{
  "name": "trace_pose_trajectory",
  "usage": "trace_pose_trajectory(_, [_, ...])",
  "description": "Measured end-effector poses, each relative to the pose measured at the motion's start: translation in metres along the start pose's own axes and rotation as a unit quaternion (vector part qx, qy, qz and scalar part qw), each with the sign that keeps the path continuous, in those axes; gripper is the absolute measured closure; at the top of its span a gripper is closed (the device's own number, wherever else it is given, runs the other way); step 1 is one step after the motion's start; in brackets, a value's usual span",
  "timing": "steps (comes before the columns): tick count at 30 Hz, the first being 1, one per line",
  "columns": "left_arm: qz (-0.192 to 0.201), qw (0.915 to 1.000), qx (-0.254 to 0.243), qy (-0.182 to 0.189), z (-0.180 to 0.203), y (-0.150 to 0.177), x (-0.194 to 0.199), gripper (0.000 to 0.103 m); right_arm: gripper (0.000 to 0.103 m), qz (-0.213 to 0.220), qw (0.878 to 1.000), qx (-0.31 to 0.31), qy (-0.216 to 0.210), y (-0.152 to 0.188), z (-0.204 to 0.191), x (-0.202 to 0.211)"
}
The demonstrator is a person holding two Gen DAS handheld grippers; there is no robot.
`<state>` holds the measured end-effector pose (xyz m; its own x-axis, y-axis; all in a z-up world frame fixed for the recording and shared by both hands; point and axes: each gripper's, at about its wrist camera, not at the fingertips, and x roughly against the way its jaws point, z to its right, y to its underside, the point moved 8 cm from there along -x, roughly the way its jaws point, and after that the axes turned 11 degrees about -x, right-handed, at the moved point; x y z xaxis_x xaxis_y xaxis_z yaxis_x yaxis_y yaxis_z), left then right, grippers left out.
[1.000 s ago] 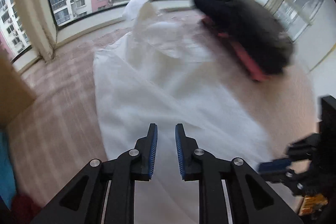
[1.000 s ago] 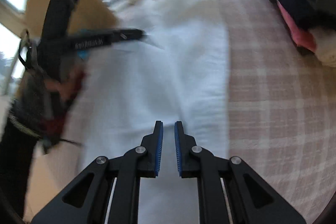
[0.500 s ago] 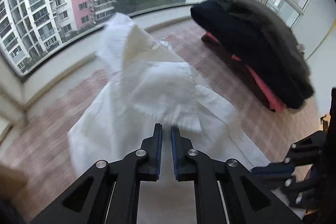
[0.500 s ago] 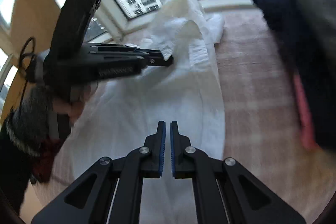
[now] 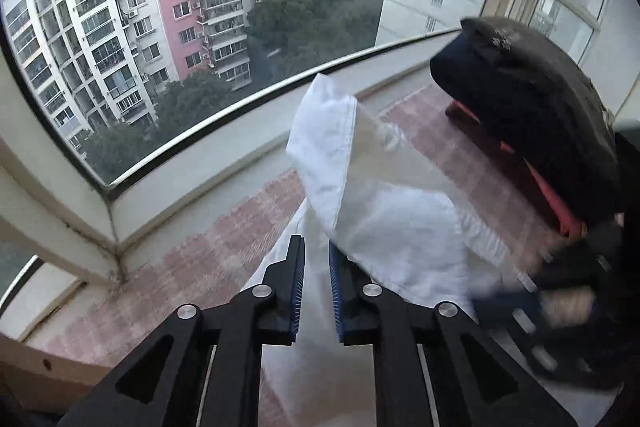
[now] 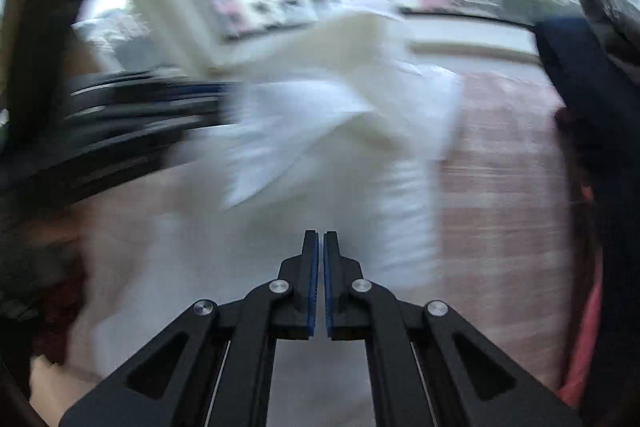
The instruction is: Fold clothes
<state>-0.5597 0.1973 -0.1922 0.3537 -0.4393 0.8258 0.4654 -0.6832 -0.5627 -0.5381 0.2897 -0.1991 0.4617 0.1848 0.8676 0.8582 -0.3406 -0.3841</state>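
A white garment (image 5: 400,219) lies lengthwise on the plaid table cover (image 5: 240,227), its far collar end raised and folded over. In the left wrist view my left gripper (image 5: 316,243) hangs over the garment's near part. Its jaws are opening, a narrow gap shows between the blue pads, and white cloth shows in the gap and lies over the right fingertip. To the right, my right gripper (image 5: 520,299) is a blur at the cloth's edge. The right wrist view is smeared: my right gripper (image 6: 321,235) is shut above the white garment (image 6: 340,147), and the left gripper (image 6: 160,107) reaches the raised fold.
A stack of dark clothes (image 5: 540,99) with a pink piece in it sits at the right of the table, seen too as dark clothes (image 6: 592,87) at the right edge. A windowsill (image 5: 220,147) and curved window bound the far side. A wooden edge (image 5: 40,367) lies at lower left.
Both grippers rose and moved toward the window end. The garment's collar end lifted and folded over. The left jaws narrowed, then widened a little; the right jaws closed fully.
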Motion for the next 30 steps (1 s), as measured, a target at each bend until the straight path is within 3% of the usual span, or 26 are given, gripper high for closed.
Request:
trace_pose_trajectory(2, [0.007, 0.9999, 0.006, 0.004, 0.001, 0.011, 0.022, 0.09, 0.103, 0.003, 0.998, -0.057, -0.02, -0.016, 0.023, 0.008])
trace_pose_trajectory(4, [0.011, 0.9997, 0.015, 0.018, 0.011, 0.024, 0.044, 0.089, 0.096, 0.029, 0.998, -0.06, -0.022, -0.026, 0.029, 0.028])
trace_pose_trajectory(8, [0.0, 0.9963, 0.015, 0.085, 0.053, 0.066, 0.069, 0.085, 0.096, -0.011, 0.995, -0.014, -0.098, -0.011, -0.007, 0.041])
trace_pose_trajectory(10, [-0.018, 0.994, 0.005, 0.108, 0.076, 0.091, 0.068, 0.084, 0.096, -0.022, 0.997, 0.035, -0.065, 0.004, -0.021, 0.031])
trace_pose_trajectory(13, [-0.065, 0.994, 0.004, 0.088, 0.087, 0.123, 0.05, 0.082, 0.099, -0.042, 0.997, 0.058, -0.026, 0.026, -0.02, 0.018])
trace_pose_trajectory(15, [-0.068, 0.996, -0.003, 0.058, 0.085, 0.138, 0.054, 0.086, 0.098, -0.034, 0.997, 0.065, 0.0, 0.026, -0.019, 0.033])
trace_pose_trajectory(17, [-0.078, 0.9968, 0.008, 0.014, 0.078, 0.152, 0.077, 0.085, 0.098, -0.025, 0.998, 0.062, -0.015, 0.041, -0.026, 0.068])
trace_pose_trajectory(18, [-0.072, 0.9971, 0.019, 0.013, 0.078, 0.155, 0.09, 0.086, 0.098, -0.026, 0.997, 0.059, -0.034, 0.049, -0.03, 0.086])
trace_pose_trajectory(21, [-0.025, 0.9961, 0.053, 0.065, 0.106, 0.163, 0.145, 0.085, 0.098, -0.063, 0.991, 0.063, -0.099, 0.098, -0.03, 0.136])
trace_pose_trajectory(25, [-0.018, 0.9868, 0.045, 0.155, 0.174, 0.171, 0.165, 0.079, 0.098, -0.158, 0.974, 0.07, -0.146, 0.222, -0.012, 0.17])
trace_pose_trajectory(28, [-0.05, 0.9787, 0.02, 0.198, 0.234, 0.201, 0.166, 0.075, 0.098, -0.208, 0.965, 0.077, -0.143, 0.273, -0.019, 0.156])
trace_pose_trajectory(30, [-0.103, 0.9731, -0.006, 0.206, 0.265, 0.236, 0.161, 0.075, 0.098, -0.229, 0.959, 0.085, -0.143, 0.301, -0.022, 0.155])
